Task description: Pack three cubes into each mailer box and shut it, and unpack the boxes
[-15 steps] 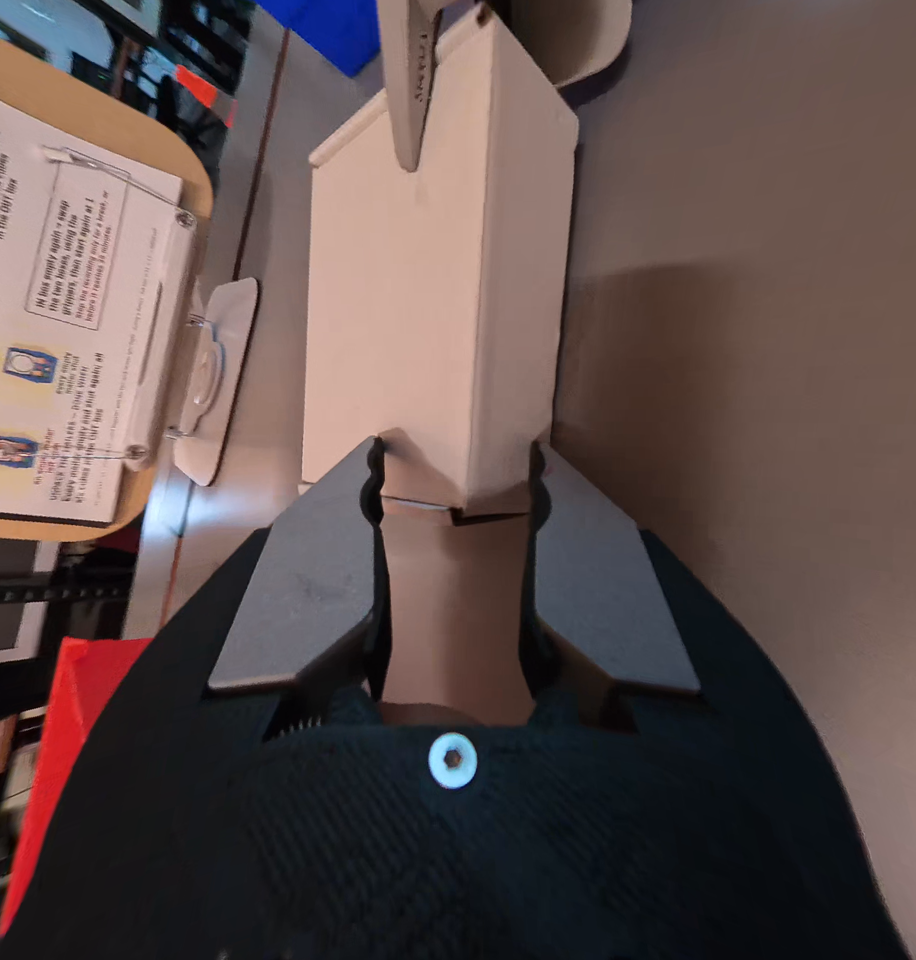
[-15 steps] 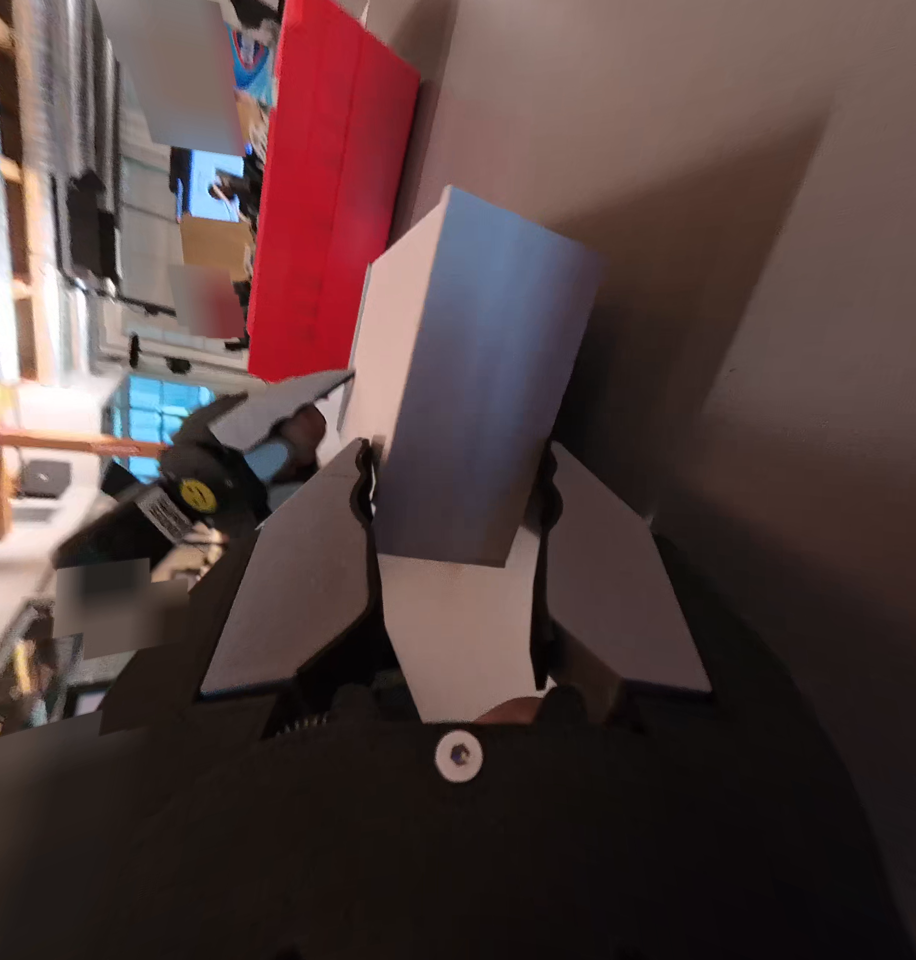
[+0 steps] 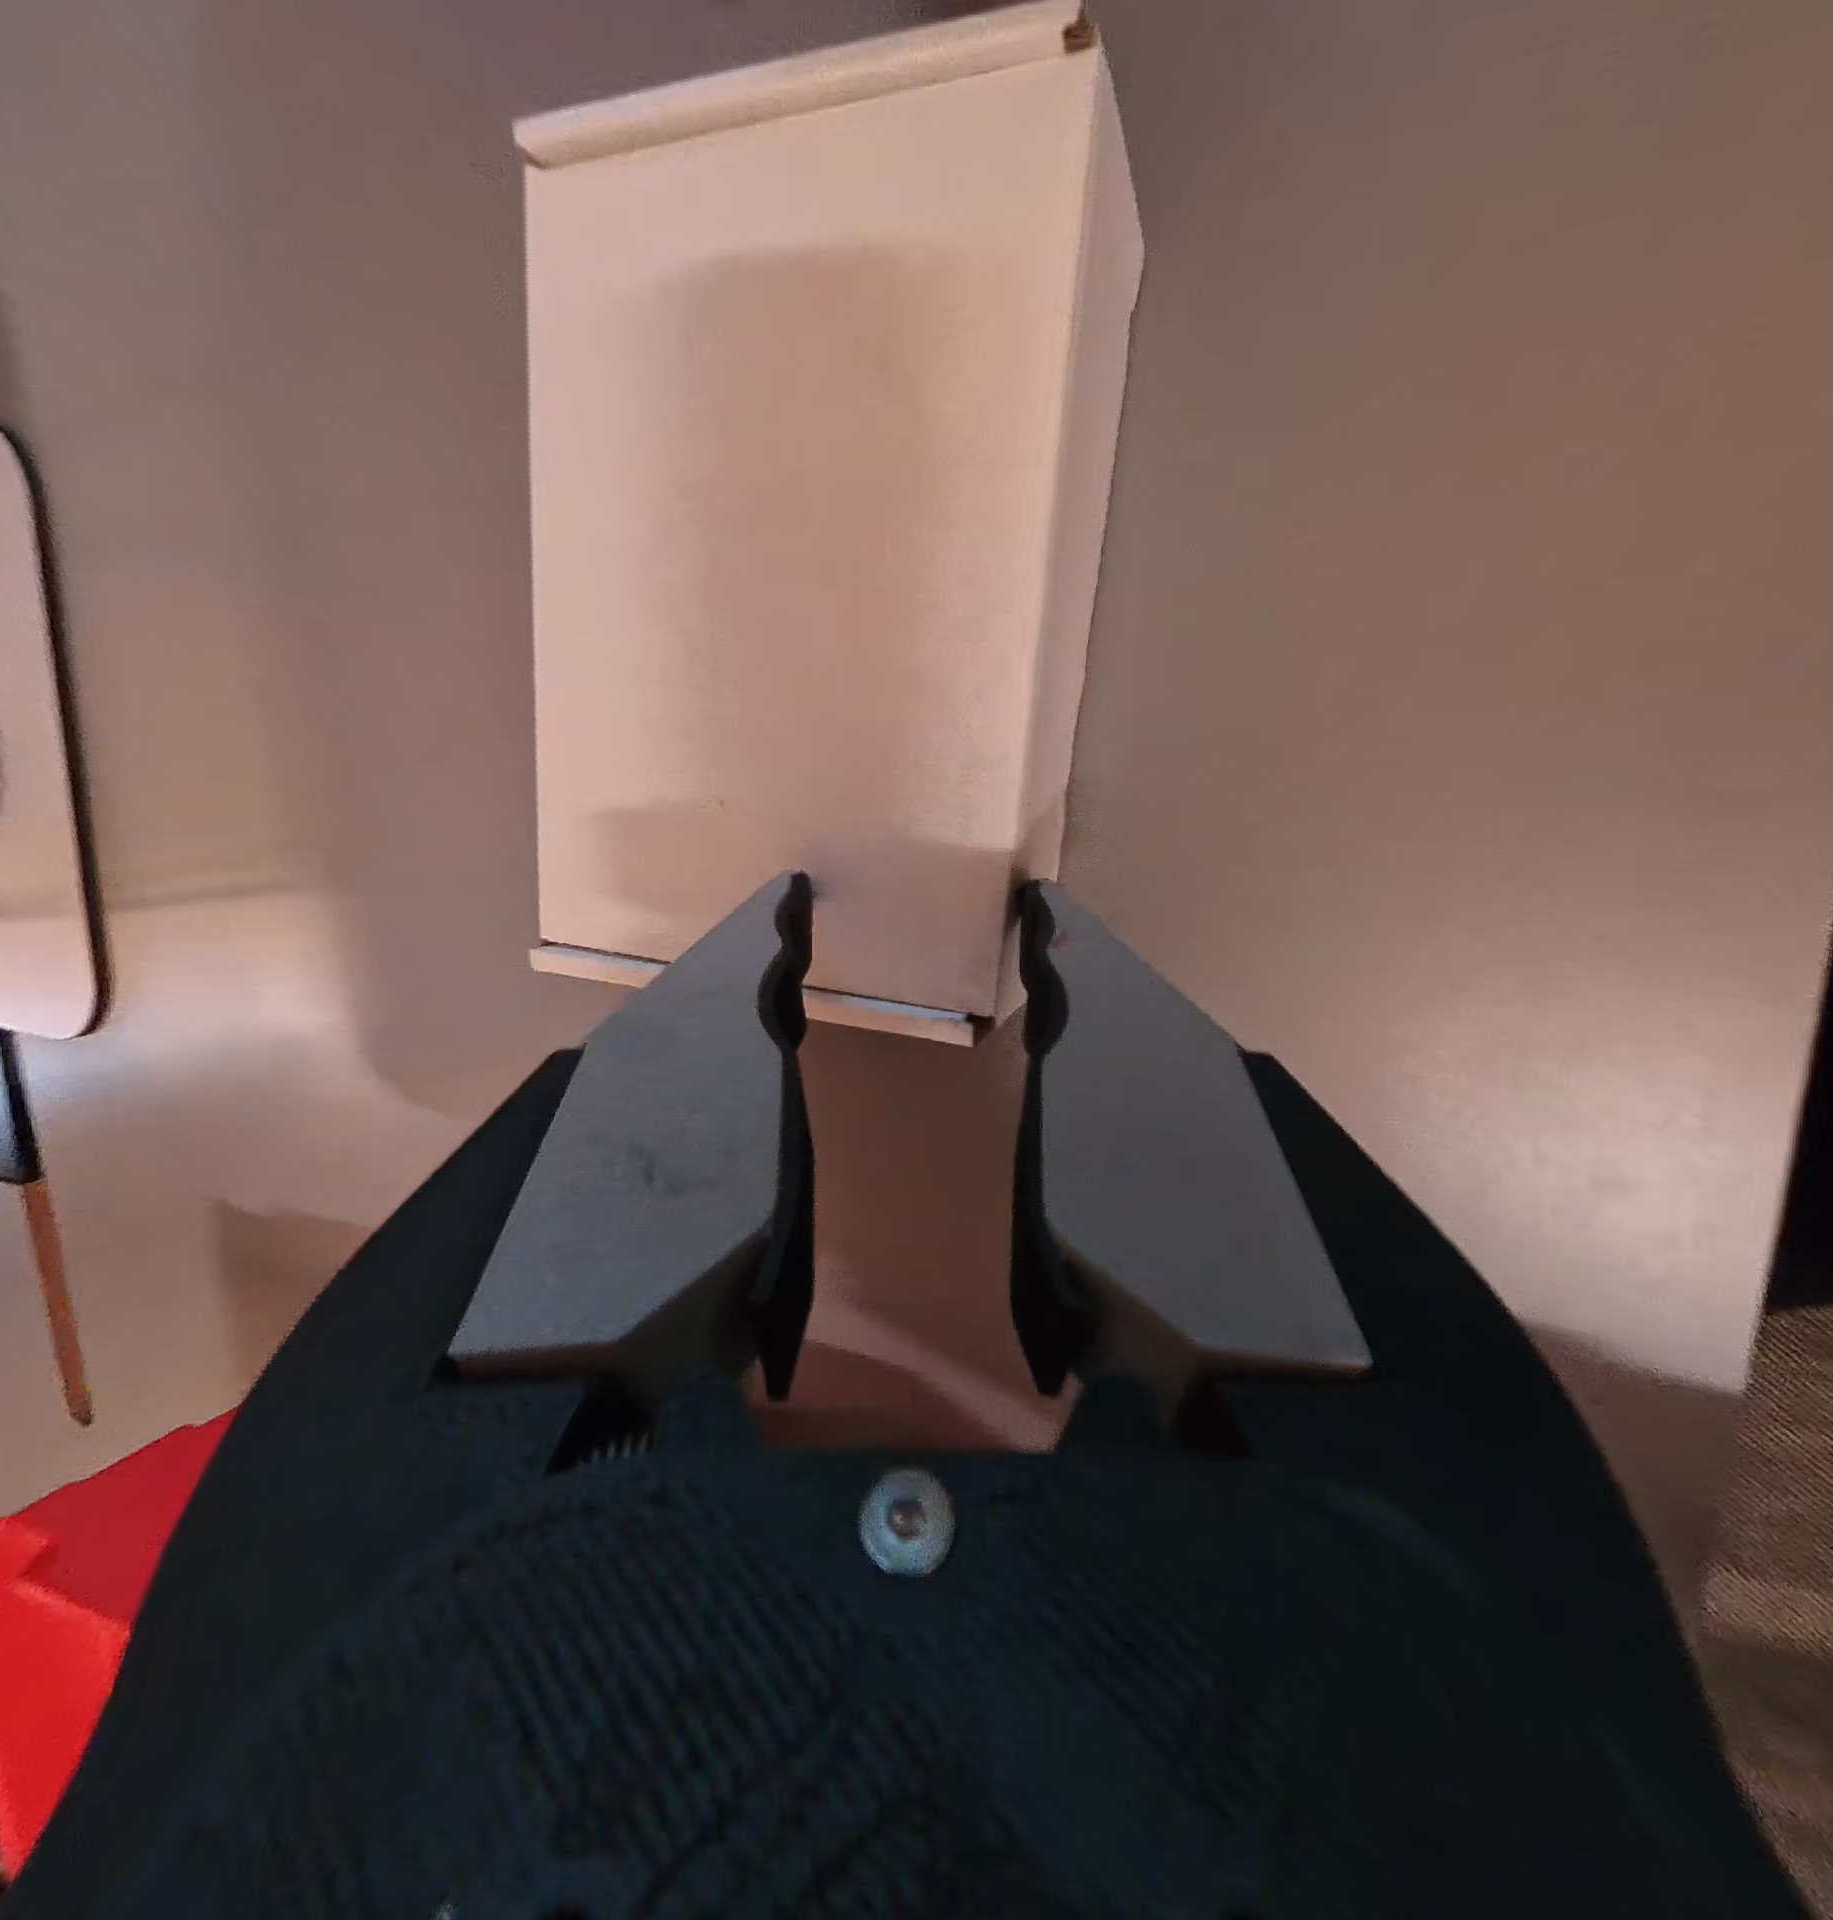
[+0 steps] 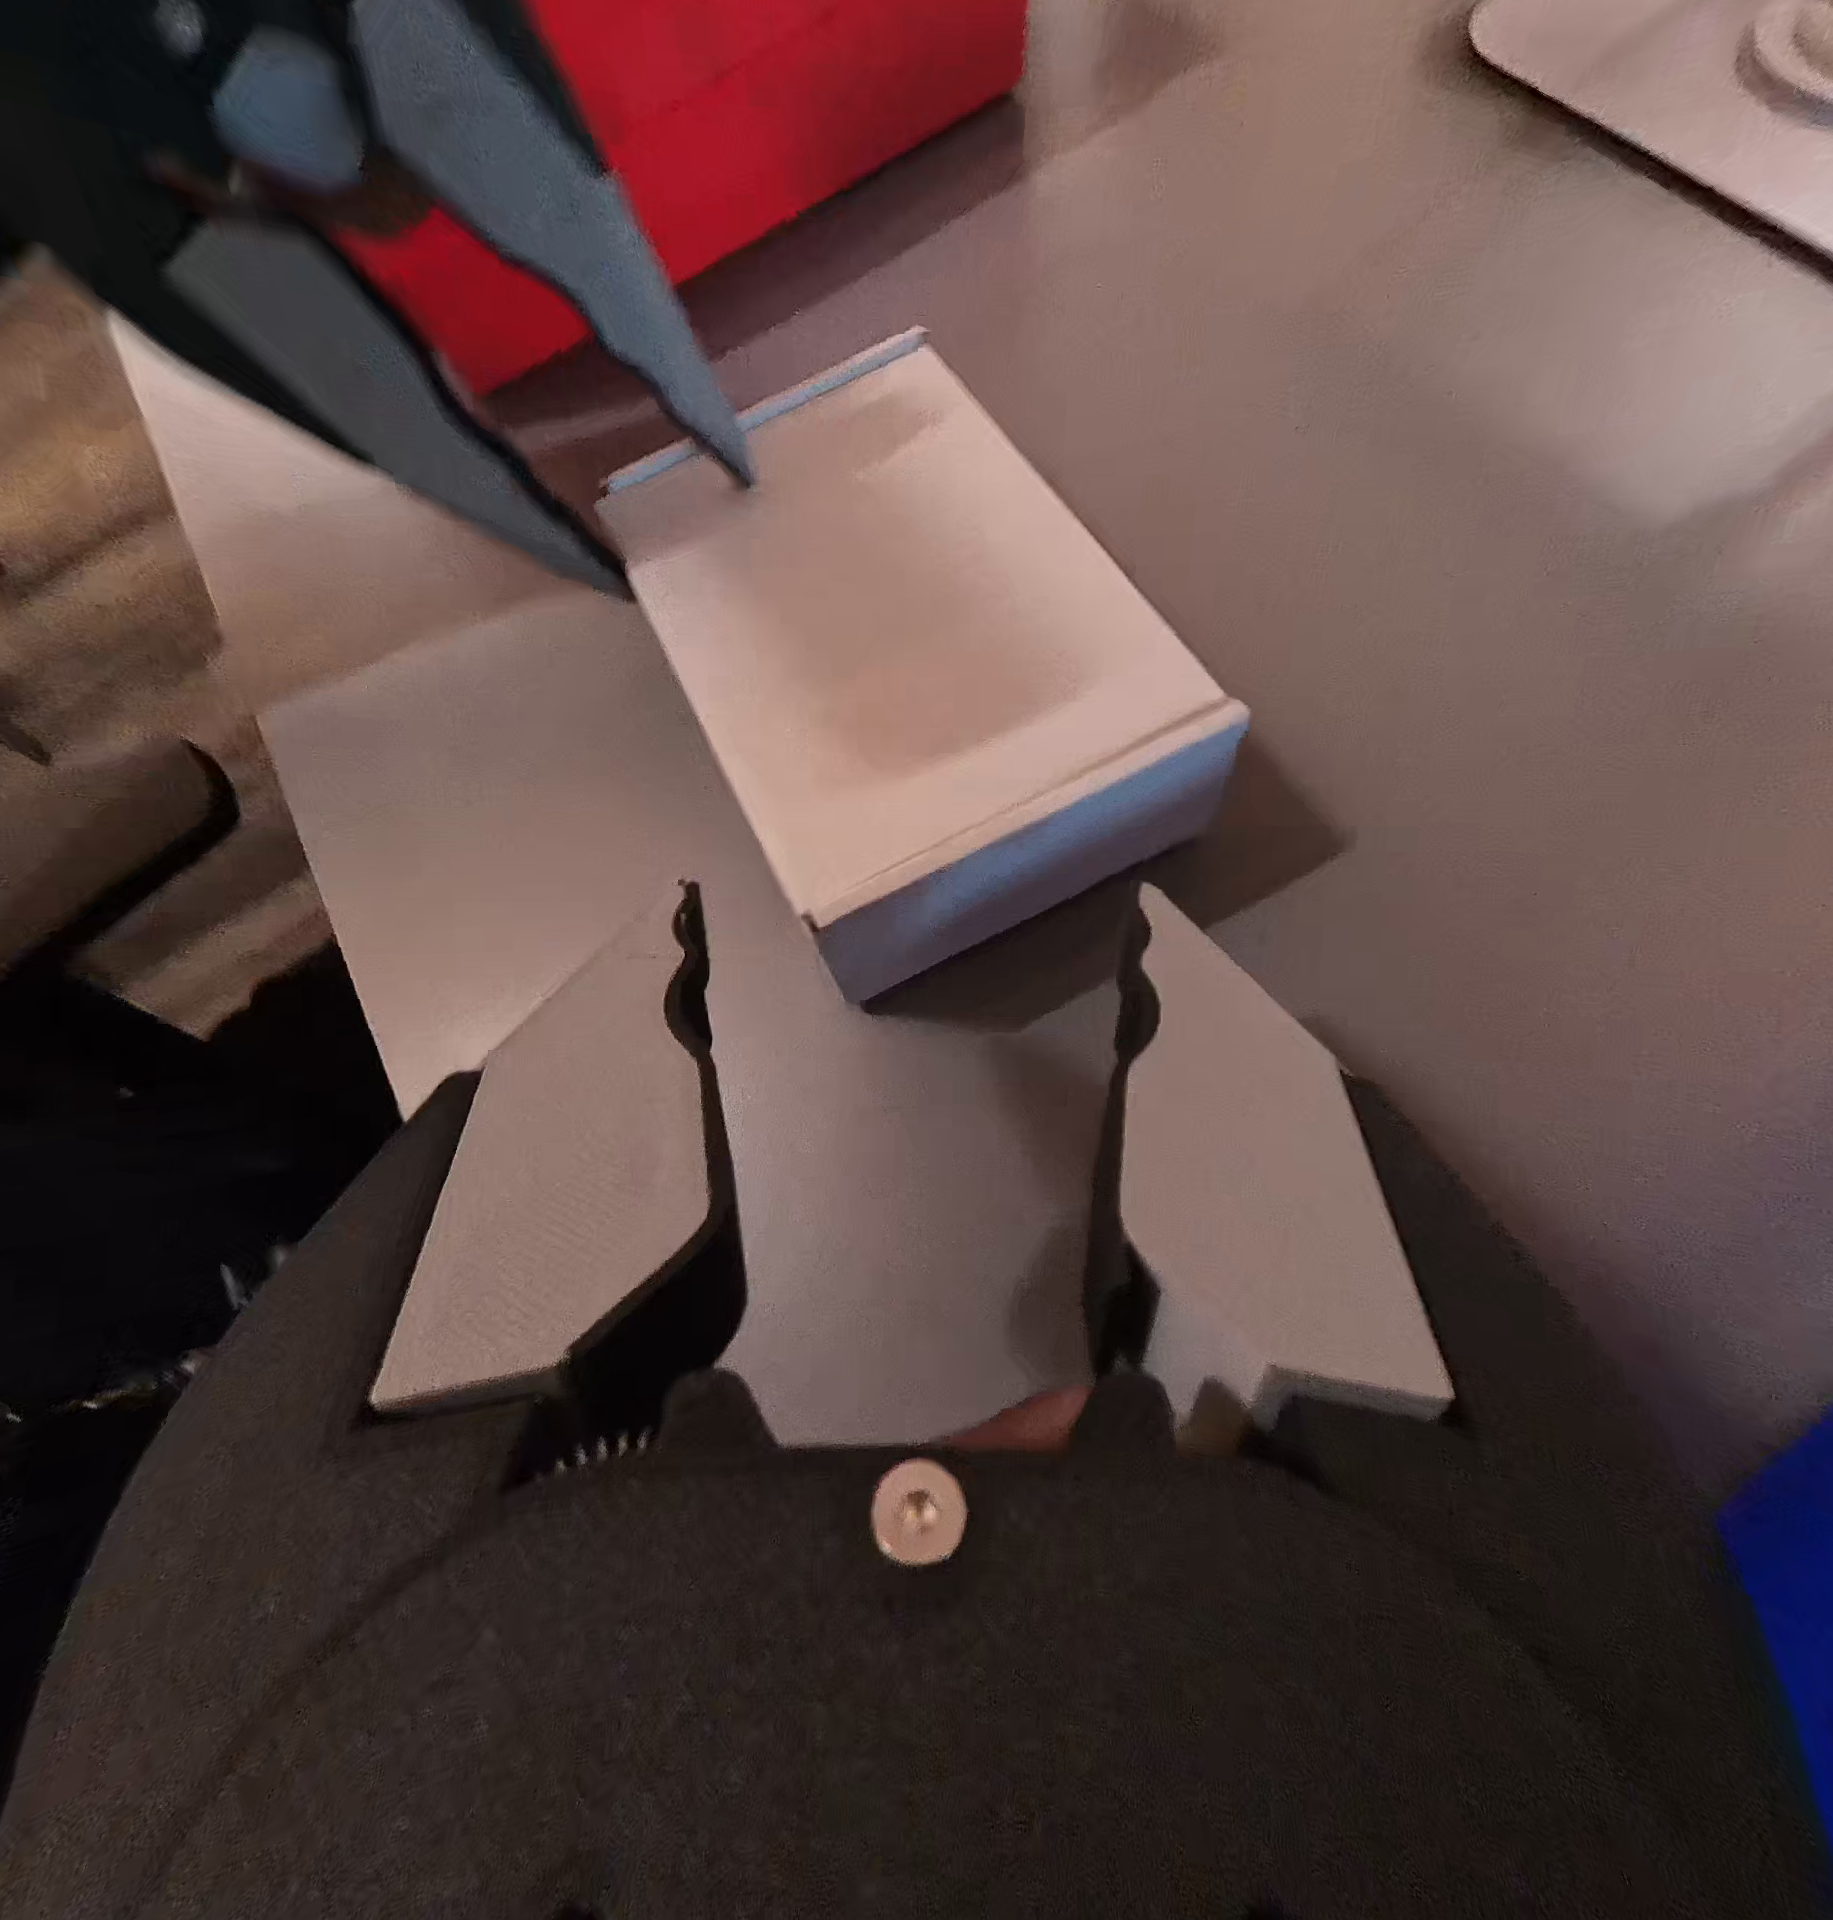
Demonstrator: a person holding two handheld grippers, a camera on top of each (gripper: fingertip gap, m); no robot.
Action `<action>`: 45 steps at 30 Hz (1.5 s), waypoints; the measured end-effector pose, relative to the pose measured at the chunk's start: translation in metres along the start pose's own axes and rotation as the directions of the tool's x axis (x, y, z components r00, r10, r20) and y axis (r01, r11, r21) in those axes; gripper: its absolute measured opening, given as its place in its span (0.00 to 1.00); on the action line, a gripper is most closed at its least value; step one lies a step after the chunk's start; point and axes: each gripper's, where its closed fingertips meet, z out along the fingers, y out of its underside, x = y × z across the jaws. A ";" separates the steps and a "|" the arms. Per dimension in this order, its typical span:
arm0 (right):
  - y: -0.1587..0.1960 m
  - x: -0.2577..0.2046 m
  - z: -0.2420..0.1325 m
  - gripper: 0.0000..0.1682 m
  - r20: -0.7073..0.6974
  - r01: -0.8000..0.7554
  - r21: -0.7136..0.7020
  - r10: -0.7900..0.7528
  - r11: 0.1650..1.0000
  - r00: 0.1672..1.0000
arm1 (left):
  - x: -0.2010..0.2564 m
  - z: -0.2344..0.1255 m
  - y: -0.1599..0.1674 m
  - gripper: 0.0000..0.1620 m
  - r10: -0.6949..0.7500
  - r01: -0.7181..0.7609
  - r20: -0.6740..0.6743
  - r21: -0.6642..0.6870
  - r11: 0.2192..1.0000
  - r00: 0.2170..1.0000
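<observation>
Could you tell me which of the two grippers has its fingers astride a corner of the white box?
The left gripper, astride the box corner; the right gripper hangs open, just short of its other end.

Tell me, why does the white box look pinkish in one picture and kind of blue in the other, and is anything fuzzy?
In the left wrist view, warm light tints the white mailer box pinkish, with a soft shadow across its lid. In the right wrist view the same box looks cooler and bluish, and the left gripper and the red bin behind it are smeared and fuzzy; edges bend from the wide lens.
</observation>
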 end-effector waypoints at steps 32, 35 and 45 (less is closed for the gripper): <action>-0.039 0.042 0.046 0.35 -0.373 0.740 -0.484 -0.875 0.468 0.309 | -0.073 -0.014 -0.018 0.21 -0.256 0.270 -0.497 -0.045 0.962 0.829; -0.040 0.042 0.045 0.35 -0.338 0.726 -0.480 -0.867 0.493 0.366 | -0.081 -0.016 -0.011 0.28 -0.284 0.298 -0.426 -0.033 0.954 0.859; -0.047 0.035 0.036 0.35 -0.105 0.683 -0.414 -0.776 0.602 0.621 | -0.069 -0.055 -0.006 0.63 -0.312 0.296 0.073 0.177 0.939 0.947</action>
